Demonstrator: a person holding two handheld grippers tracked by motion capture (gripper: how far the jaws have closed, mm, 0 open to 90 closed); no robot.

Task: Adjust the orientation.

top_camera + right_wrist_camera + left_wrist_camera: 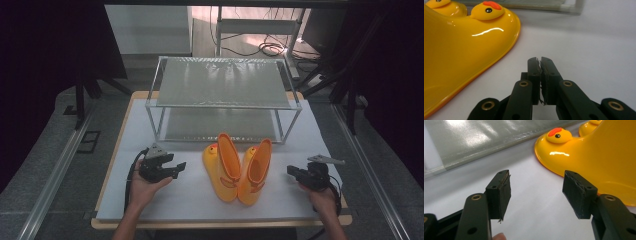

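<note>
Both yellow boots [235, 167] lie side by side on the table [175, 200] before the shelf rack [225, 95]; left gripper [176, 167] released, aimed at them for pickup; right gripper [292, 171] clenched empty, standing off

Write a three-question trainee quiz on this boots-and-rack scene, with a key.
1. True or false: the left gripper is open.
2. What does the right gripper hold? A) a boot B) nothing C) the rack
3. Where do the boots lie relative to the rack?

Key: 1. True, with nothing between its jaws. 2. B, its jaws are shut on nothing. 3. On the table in front of the rack, on the person's side, between the two grippers.
</note>
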